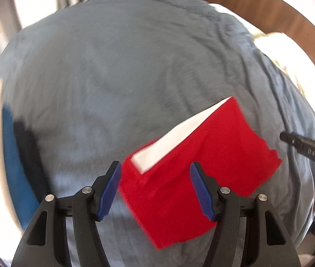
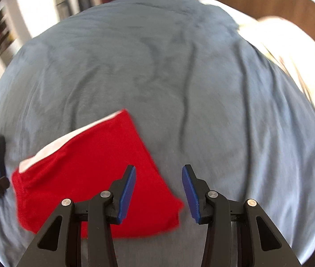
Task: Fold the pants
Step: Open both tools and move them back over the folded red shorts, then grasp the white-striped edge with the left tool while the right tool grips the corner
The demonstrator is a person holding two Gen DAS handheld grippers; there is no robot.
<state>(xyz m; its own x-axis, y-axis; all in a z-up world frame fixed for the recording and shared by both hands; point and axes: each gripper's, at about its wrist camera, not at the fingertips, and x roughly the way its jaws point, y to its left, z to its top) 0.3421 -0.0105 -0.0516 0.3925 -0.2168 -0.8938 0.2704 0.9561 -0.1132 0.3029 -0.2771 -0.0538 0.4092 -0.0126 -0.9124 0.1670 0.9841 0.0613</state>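
Observation:
The red pants [image 1: 193, 173] lie folded into a compact rectangle with a white band along one edge, flat on the grey-blue bedspread [image 1: 117, 77]. My left gripper [image 1: 155, 178] hovers above them, open, with nothing held between its blue pads. In the right wrist view the folded pants [image 2: 90, 178] lie to the lower left, and my right gripper [image 2: 158, 184] stands open over bare bedspread just past their right edge. The right gripper's black body [image 1: 308, 151] shows at the right edge of the left wrist view, with a hand on it.
The bedspread [image 2: 179, 77] is creased and covers most of both views. A blue and a dark folded item [image 1: 17, 160] lie at the bed's left edge. White bedding [image 2: 279, 40] and a wooden headboard [image 1: 268, 6] lie far right. Shelves stand blurred beyond the bed.

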